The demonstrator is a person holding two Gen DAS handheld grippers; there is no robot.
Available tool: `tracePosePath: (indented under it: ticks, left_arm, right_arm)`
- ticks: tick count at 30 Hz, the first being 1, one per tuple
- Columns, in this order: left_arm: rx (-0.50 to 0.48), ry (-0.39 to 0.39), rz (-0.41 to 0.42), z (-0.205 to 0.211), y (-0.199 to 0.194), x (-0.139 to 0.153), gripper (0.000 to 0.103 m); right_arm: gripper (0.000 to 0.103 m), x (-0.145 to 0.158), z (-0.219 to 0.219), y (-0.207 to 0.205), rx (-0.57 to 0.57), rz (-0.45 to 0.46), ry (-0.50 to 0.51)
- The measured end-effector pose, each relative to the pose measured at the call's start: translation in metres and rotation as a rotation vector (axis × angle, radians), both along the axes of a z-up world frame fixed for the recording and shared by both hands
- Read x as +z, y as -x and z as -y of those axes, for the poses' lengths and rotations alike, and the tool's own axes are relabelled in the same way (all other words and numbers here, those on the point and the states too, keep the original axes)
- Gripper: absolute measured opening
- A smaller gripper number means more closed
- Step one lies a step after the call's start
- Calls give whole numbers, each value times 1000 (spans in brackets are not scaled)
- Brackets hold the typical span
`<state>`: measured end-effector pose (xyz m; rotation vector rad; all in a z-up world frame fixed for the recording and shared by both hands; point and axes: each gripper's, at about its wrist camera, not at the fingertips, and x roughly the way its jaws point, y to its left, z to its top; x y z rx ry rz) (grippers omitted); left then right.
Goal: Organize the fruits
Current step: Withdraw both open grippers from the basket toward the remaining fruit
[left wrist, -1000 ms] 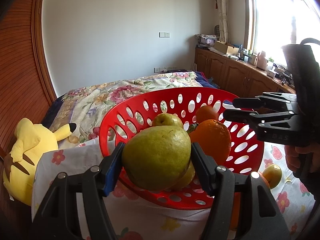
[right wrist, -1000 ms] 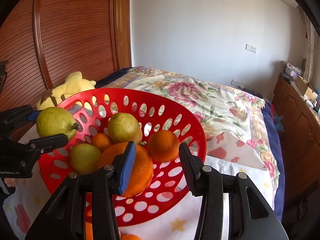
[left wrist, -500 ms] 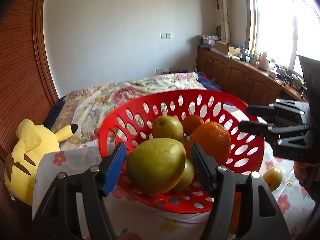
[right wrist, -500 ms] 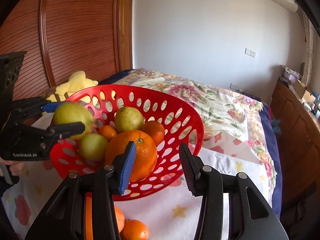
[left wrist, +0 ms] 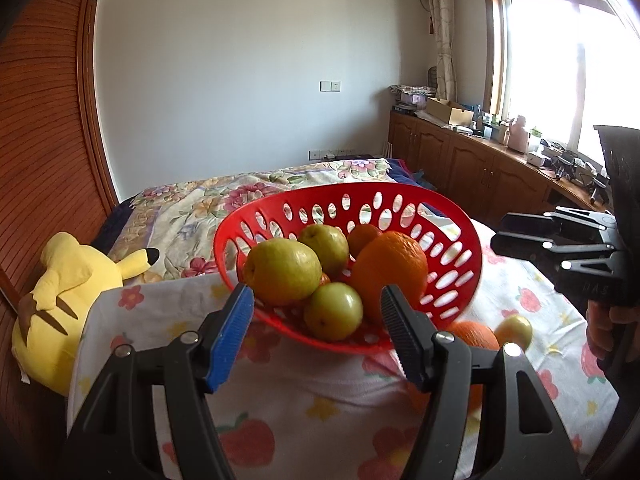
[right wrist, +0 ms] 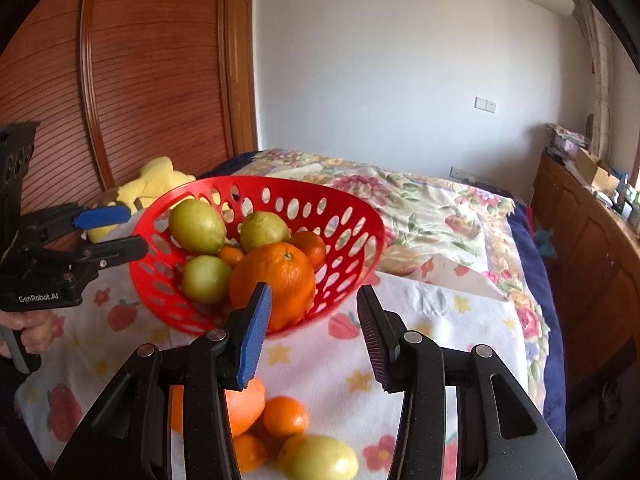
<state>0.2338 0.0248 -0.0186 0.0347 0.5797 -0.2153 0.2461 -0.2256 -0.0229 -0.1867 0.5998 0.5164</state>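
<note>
Both hand-held grippers are hanging with their jaws apart and nothing between them: the left hand-held gripper [left wrist: 316,312] is sitting just short of the red basket [left wrist: 460,216] on its near-left side, and the right hand-held gripper [right wrist: 312,320] is waiting at the basket's near-right rim. Inside the basket, pears [left wrist: 282,270] and a big orange [left wrist: 390,268] are lying heaped, the smooth green-yellow pears toward the left gripper's side.

Loose fruit is lying on the strawberry-print cloth [right wrist: 432,320] in front of the basket, almost under the right gripper: small oranges [right wrist: 285,416] and a pear [right wrist: 320,458] whose long axis is running roughly crosswise to that gripper's fingers. I judge the right gripper nearer to these, needing to drop down and back.

The basket is glossy, perforated plastic; the orange skins are looking dimpled, the cloth soft and wrinkled.
</note>
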Motion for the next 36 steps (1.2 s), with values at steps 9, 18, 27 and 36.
tracePosePath:
  ticks: [9, 18, 27, 36]
  left_arm:
    - [-26, 6, 5, 10, 33, -9, 67]
    - [-60, 36, 11, 26, 55, -22, 70]
    - [-53, 27, -10, 34, 61, -40, 70]
    - [-48, 44, -23, 33, 62, -44, 70]
  right_arm:
    - [46, -7, 20, 33, -41, -22, -20]
    - [48, -34, 36, 52, -70, -100, -14]
    - [51, -55, 40, 57, -79, -151, -24]
    - [57, -66, 39, 53, -91, -185, -19]
